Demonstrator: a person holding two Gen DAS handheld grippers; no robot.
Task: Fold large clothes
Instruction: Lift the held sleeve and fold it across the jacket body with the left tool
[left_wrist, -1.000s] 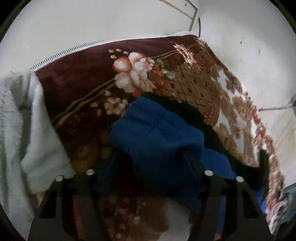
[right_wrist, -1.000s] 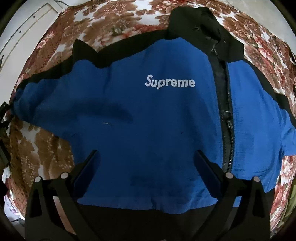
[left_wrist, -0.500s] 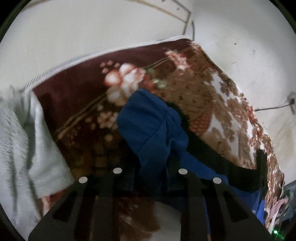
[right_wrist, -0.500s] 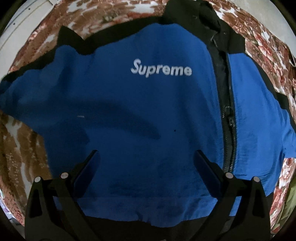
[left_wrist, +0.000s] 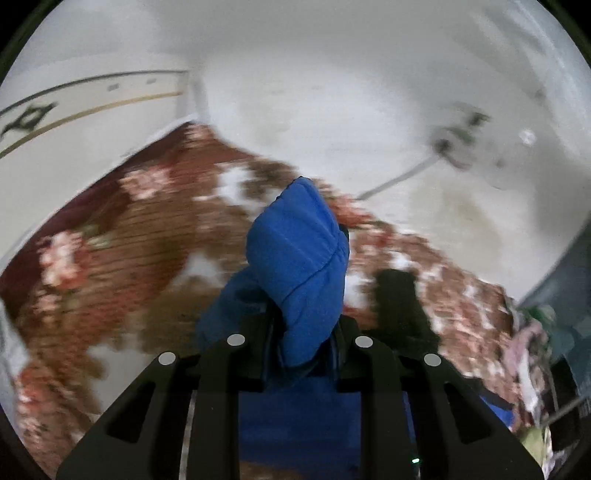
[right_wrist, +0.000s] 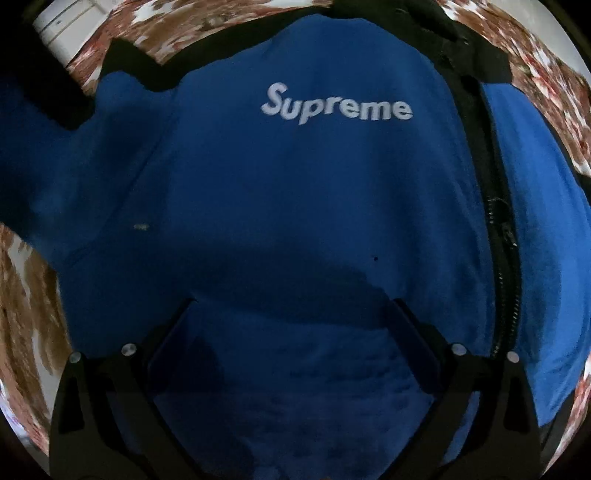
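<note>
The blue jacket (right_wrist: 295, 206) lies spread on a flowered blanket (left_wrist: 122, 258). The left tongs (left_wrist: 299, 343) have just closed narrow on its sleeve cuff (left_wrist: 299, 254), which stands up toward twelve o'clock. The right tongs (right_wrist: 295, 332) hang wide above the chest. The cloth looks soft, light and limp, best pinched at seams and cuffs.

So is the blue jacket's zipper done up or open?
Done up where it shows: on the jacket, the zipper teeth meet along the black strip. Its lower end is hidden.
</note>
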